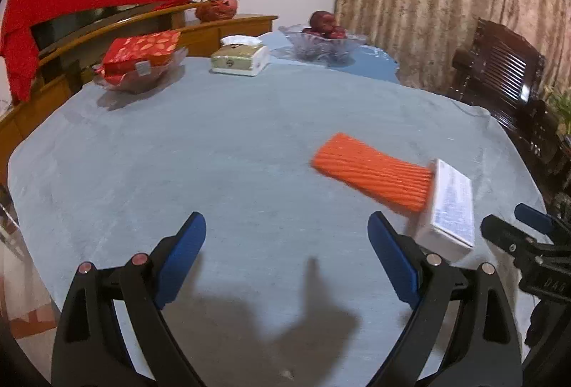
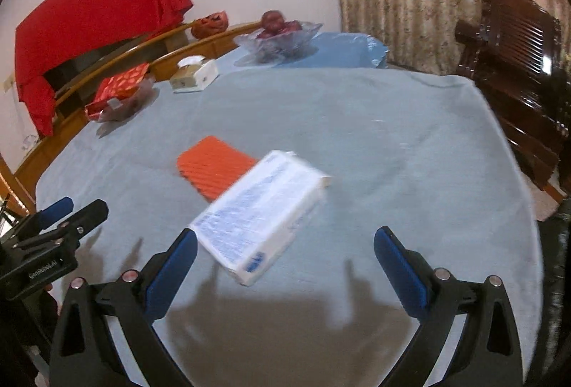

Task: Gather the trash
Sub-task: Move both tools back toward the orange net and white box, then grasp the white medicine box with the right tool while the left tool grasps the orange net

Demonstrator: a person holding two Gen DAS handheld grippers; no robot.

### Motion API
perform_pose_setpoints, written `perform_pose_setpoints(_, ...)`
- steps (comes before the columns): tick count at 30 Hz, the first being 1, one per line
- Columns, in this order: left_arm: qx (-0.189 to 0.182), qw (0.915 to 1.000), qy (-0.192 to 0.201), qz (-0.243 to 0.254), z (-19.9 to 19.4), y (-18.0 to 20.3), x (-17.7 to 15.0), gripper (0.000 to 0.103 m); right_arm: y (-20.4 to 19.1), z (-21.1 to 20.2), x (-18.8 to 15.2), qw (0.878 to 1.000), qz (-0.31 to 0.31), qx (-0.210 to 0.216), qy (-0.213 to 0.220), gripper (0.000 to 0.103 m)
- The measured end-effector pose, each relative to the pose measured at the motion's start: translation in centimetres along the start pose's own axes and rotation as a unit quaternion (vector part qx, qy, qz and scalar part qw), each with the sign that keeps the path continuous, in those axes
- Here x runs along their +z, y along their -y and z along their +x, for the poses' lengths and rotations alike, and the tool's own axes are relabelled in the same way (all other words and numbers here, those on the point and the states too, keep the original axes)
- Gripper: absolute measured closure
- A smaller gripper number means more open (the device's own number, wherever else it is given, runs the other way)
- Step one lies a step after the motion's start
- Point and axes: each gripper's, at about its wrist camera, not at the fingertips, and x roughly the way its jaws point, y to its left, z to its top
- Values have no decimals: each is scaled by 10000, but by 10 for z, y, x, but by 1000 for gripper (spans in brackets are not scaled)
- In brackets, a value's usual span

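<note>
toward the near right edge of the tabletop (image 2: 357,122) a white box (image 2: 260,212) overlaps an orange packet (image 2: 210,169); left gripper (image 1: 287,244) and right gripper (image 2: 285,255) both gape empty, so a skewed pinch could shove the box off.

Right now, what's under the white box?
The white box lies partly on one end of the orange corrugated pad, the rest over the blue tablecloth. Anything beneath its middle is covered.
</note>
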Motion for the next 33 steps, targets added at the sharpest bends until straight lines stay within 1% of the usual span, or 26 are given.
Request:
perform_pose_setpoints(3, 37, 9999, -25, -101, 4, -10, 1, 14, -17, 14, 2, 9999, -93, -82, -101, 6)
perform_pose_setpoints(6, 55, 9999, -39, -150, 7, -15, 1, 14, -25, 29, 3, 9996, -30, -198, -222, 6)
perform_pose_setpoints(9, 48, 9998, -46, -213, 9, -19, 2, 14, -29, 41, 2, 9985, -103, -443, -302, 6)
perform_pose_setpoints(11, 43, 9997, -43, -240, 11, -20, 3, 14, -29, 46, 1, 9982, -108, -481, -349, 6)
perform_pose_setpoints(16, 13, 9996, -46, -281, 13, -19, 3, 14, -17, 40, -5, 9974, -141, -570, -417, 6)
perform_pose_setpoints(18, -18, 9996, -56, -287, 13, -17, 2, 14, -9, 36, -5, 9962, -150, -732, -444, 6)
perform_pose_setpoints(19, -36, 9996, -60, -288, 13, -16, 2, 14, -2, 32, -6, 9949, -165, -881, -457, 6)
perform_pose_setpoints(21, -64, 9996, -63, -271, 13, -14, 1, 14, 11, 27, -7, 9938, -101, -1012, -442, 6)
perform_pose_setpoints(22, -74, 9996, -66, -257, 13, -11, 1, 14, 20, 24, -8, 9936, -2, -1030, -458, 6)
perform_pose_setpoints(25, -107, 9996, -91, -241, 15, -6, 1, 14, 31, 22, -9, 9953, 236, -823, -450, 6)
perform_pose_setpoints(28, -115, 9997, -87, -203, 14, -1, 2, 14, 30, 26, -8, 9968, 313, -586, -441, 7)
perform_pose_setpoints(31, -115, 9998, -91, -164, 15, 4, 3, 14, 21, 32, -5, 9975, 71, -575, -408, 15)
perform_pose_setpoints(32, -113, 9998, -92, -157, 15, 5, 3, 14, 20, 34, -4, 9974, 26, -585, -424, 23)
perform_pose_setpoints(33, -116, 9998, -94, -147, 16, 6, 4, 14, 19, 37, -3, 9973, 11, -576, -464, 34)
